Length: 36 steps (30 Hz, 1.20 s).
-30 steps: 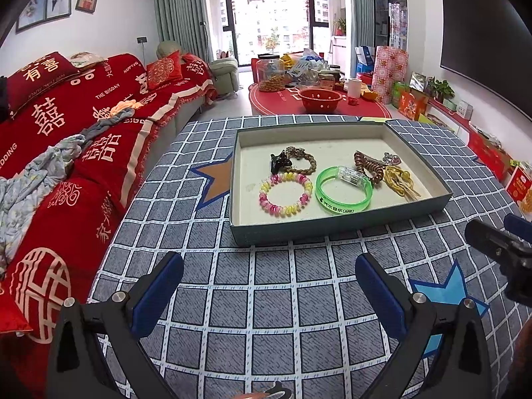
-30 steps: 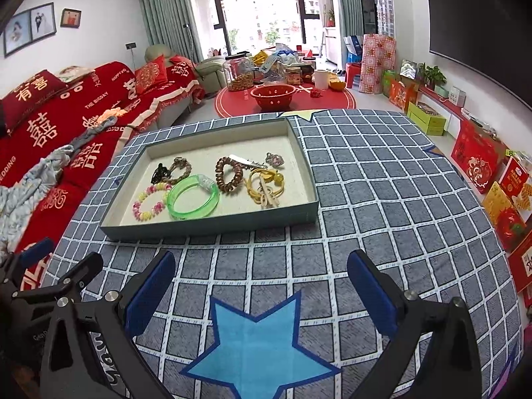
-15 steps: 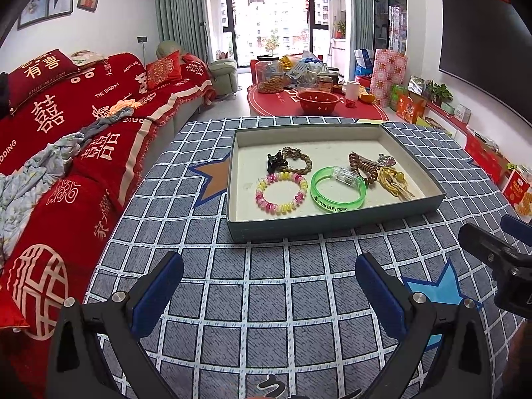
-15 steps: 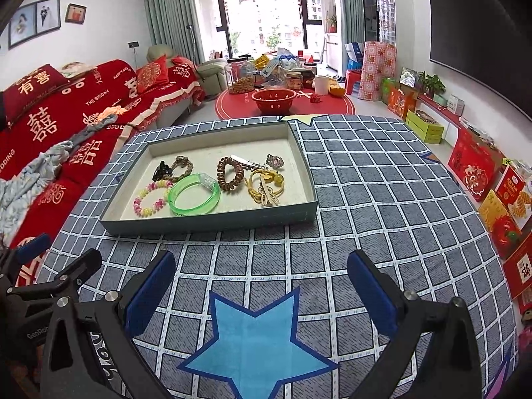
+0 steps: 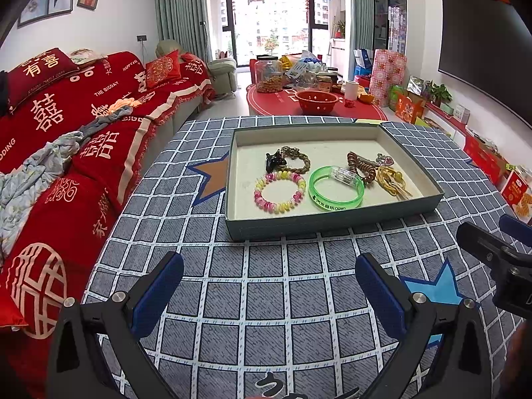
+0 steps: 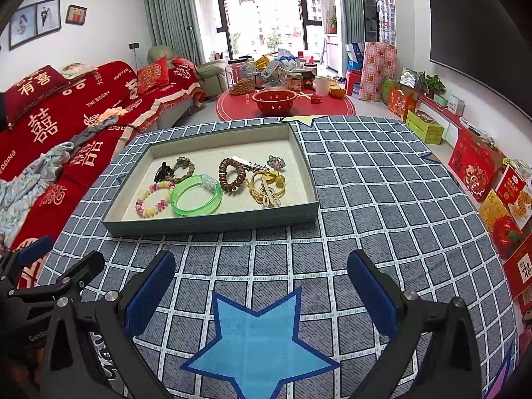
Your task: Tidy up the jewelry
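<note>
A shallow grey-green tray [image 5: 332,224] [image 6: 212,221] lies on the checked tablecloth. Inside it are a pink and yellow bead bracelet [image 5: 280,191] [image 6: 153,199], a green bangle [image 5: 335,193] [image 6: 196,196], a brown coil band [image 5: 360,168] [image 6: 231,174], a braided bracelet with a black clip [image 5: 288,160] [image 6: 174,169], yellow hair ties [image 5: 392,179] [image 6: 267,184] and a small ring [image 6: 276,162]. My left gripper [image 5: 269,282] stands open over the cloth, short of the tray's near wall. My right gripper [image 6: 261,281] is open too, above a blue star patch, with nothing between its fingers.
A red sofa [image 5: 66,133] with a crumpled blanket runs along the left of the table. Beyond the table's far edge is a red round table [image 6: 286,106] with a red bowl and jars. Red boxes [image 6: 498,199] line the floor at the right.
Both grippers have drawn back a little from the tray and risen slightly. The tray and its jewelry have not moved. Both stay open.
</note>
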### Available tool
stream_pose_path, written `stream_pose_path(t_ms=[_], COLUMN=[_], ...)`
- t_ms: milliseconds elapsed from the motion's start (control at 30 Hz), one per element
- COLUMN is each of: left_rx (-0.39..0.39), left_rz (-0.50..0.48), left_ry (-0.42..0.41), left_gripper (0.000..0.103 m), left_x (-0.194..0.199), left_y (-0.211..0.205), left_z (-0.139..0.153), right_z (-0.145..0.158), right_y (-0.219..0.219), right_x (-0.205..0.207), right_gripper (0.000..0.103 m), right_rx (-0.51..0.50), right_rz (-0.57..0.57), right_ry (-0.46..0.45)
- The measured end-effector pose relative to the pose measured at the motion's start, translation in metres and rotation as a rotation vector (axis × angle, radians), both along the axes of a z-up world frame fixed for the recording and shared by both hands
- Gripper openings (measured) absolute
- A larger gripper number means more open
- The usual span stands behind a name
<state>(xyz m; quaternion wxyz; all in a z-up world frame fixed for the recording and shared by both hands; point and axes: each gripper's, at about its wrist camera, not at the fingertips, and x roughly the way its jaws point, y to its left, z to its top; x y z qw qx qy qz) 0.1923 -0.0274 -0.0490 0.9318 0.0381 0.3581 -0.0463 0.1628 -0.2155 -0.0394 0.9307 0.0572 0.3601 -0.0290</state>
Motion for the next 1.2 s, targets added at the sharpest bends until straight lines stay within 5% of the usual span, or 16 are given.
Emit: stream_pose_path(t_ms=[1200], left_rx=[-0.006], left_rz=[0.003], left_ry=[0.006], left_gripper=[0.103], left_x=[-0.0013], left_y=[-0.0002], left_z=[0.0015], right_z=[0.0007], right_y=[0.0006], right_x=[-0.001], right_gripper=[0.103], right_rx=[0.002], right_rz=[0.002], right_ry=[-0.001])
